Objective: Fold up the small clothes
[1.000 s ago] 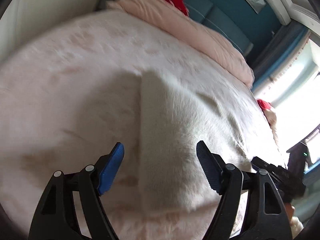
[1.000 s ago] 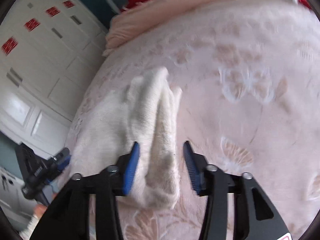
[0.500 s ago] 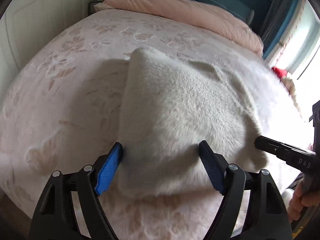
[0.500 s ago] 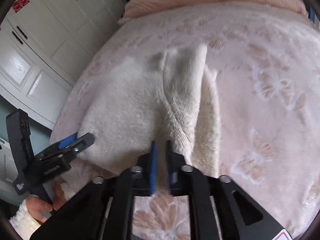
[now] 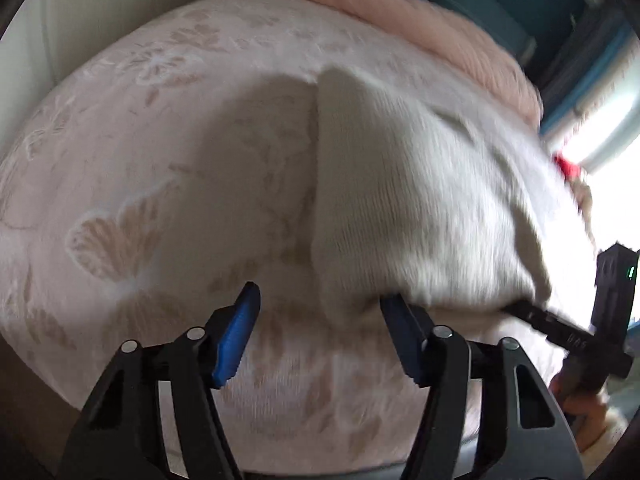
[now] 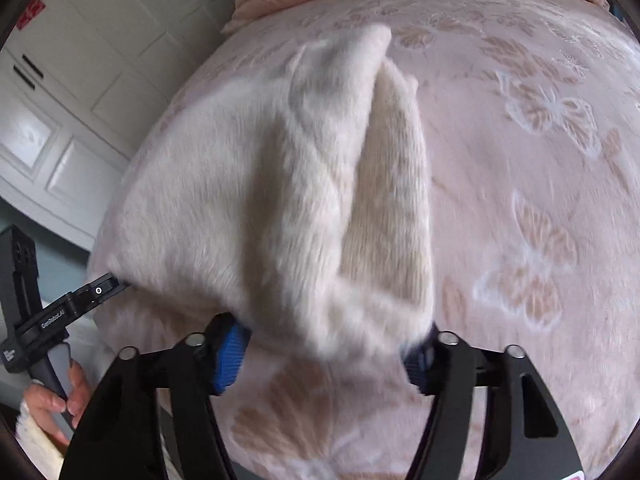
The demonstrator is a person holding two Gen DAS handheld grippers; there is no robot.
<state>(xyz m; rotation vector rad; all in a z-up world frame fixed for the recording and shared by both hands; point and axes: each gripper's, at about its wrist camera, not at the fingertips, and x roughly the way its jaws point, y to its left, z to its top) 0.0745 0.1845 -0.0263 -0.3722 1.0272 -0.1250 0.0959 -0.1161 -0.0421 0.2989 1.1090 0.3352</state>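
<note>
One fluffy cream garment (image 6: pixel 256 184) lies on the bed (image 6: pixel 540 160), its near hem at the edge closest to the person, a long ribbed flap (image 6: pixel 388 200) turned up along its right side. The step in hand looks like taking fresh hold of the near hem for another fold. The left claw (image 5: pixel 320 328) is closing, its blue pads not yet pressing, with the garment's near left corner between them. The right claw (image 6: pixel 324 348) is opening, the furry hem sagging between its spread pads. Next, I judge, both must pinch the hem and carry it away evenly. The pile is thick and limp; the bedcover is pale pink, embossed with butterflies.
</note>
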